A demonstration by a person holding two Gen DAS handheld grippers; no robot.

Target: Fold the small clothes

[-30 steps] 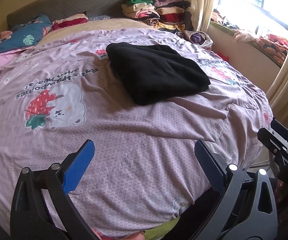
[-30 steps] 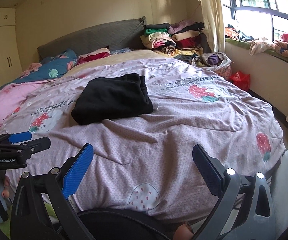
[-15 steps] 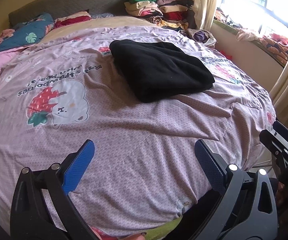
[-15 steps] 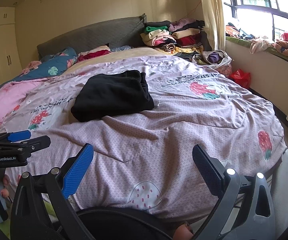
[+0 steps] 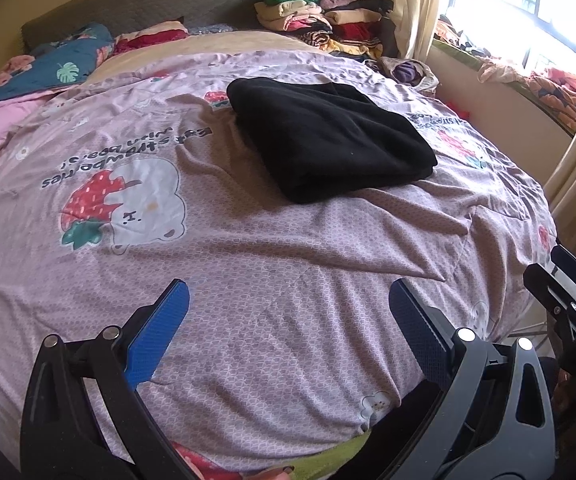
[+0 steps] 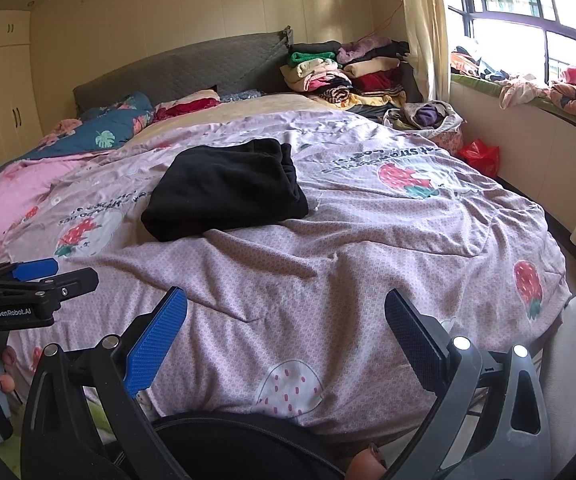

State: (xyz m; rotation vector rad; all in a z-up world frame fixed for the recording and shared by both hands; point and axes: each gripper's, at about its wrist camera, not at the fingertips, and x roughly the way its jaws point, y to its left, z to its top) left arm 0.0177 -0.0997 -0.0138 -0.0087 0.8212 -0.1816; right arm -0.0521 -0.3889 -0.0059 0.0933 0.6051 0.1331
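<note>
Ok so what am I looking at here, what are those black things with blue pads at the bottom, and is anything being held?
Those are hand-held grabbing tools, one in each of a person's hands, each carrying a camera that looks out between its two fingers. One picture comes from the left tool, the other from the right tool. Both are open and hold nothing. Ahead is a bed with a strawberry-print cover. A folded black garment lies on it. Piles of clothes sit at the bed's far corner by the window.

Sunlit window (image 6: 528, 20) (barred) beside grey headboard (image 6: 183, 72).
</note>
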